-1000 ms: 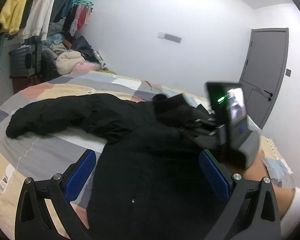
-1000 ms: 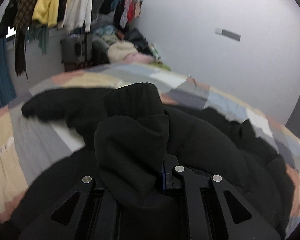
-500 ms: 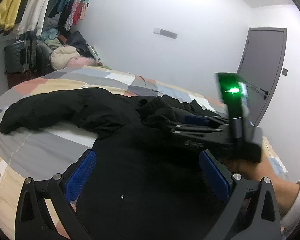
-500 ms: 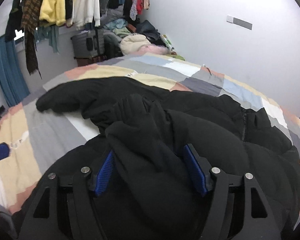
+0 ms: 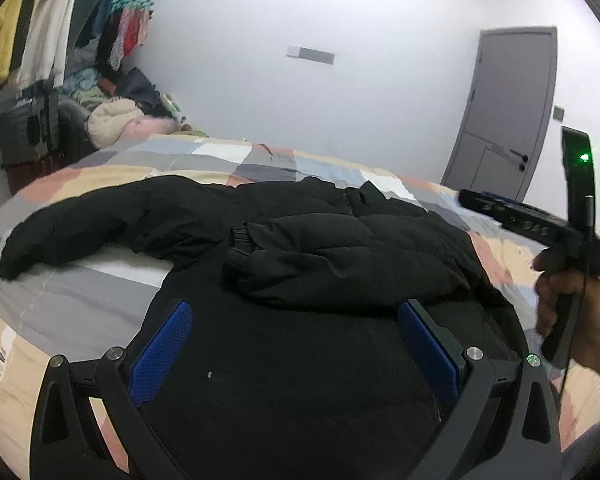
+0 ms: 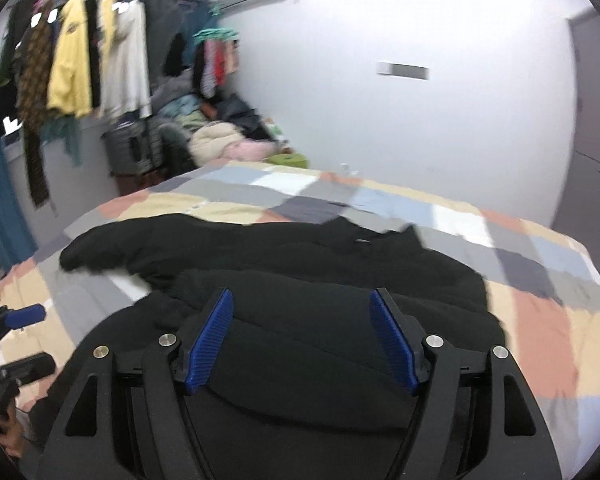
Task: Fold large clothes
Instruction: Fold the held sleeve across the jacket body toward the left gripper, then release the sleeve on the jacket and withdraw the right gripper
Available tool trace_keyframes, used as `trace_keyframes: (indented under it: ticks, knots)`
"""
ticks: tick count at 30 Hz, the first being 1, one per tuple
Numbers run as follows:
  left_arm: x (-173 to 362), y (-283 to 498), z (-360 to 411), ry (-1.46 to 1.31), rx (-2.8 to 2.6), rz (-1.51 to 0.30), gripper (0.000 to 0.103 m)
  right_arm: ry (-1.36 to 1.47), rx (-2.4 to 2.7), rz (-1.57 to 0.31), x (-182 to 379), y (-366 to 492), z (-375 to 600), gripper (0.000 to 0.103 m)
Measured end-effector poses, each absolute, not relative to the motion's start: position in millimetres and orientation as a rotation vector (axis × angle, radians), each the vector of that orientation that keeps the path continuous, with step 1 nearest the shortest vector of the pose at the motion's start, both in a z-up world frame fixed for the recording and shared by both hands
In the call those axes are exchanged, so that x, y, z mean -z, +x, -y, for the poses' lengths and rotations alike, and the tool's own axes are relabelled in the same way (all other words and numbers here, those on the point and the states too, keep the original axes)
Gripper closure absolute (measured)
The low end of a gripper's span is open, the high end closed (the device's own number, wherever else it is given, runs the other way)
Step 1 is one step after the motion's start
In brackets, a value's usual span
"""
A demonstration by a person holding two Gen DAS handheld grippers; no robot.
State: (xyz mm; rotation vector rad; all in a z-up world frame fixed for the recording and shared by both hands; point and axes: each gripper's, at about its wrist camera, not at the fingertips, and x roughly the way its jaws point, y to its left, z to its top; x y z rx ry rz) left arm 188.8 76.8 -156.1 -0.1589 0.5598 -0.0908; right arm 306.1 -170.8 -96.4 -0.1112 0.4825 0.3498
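Observation:
A black puffer jacket (image 5: pixel 380 340) lies spread on the patchwork bed (image 5: pixel 60 312). One sleeve (image 5: pixel 308 256) is folded across its body with the cuff toward the left. The other sleeve (image 5: pixel 80 224) stretches out flat to the left. My left gripper (image 5: pixel 294 320) hangs open over the near part of the jacket, with nothing between its blue pads. My right gripper (image 6: pixel 300 300) is open too, above the folded sleeve (image 6: pixel 320 288) and clear of the cloth. In the left wrist view a hand (image 5: pixel 560 300) holds the right gripper at the right edge.
Hanging clothes (image 6: pixel 72 68) fill a rail at the back left, above a dark suitcase (image 6: pixel 132 148) and a heap of laundry (image 6: pixel 220 140). A grey door (image 5: pixel 508 112) stands at the back right. The bed's far half (image 6: pixel 340 192) shows bare patchwork.
My right gripper let go of the sleeve it was shut on, opened, and drew back to the right and up. The sleeve now rests across the jacket. My left gripper shifted slightly.

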Motion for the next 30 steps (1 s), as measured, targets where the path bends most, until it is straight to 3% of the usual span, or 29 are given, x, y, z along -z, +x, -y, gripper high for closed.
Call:
trace_keyframes:
  ticks: [18,22,30]
  knots:
    - [168,180,-29,-0.045,0.1,-0.574,0.0,0.101,-0.049,-0.62,172,314,326,0.034]
    - [173,188,-25,-0.045,0.096,-0.579,0.0,0.113,-0.028,-0.702,196,330,339,0.045]
    - [182,200,-22,-0.049,0.098,-0.616,0.0,-0.039,-0.047,-0.792,231,351,320,0.046]
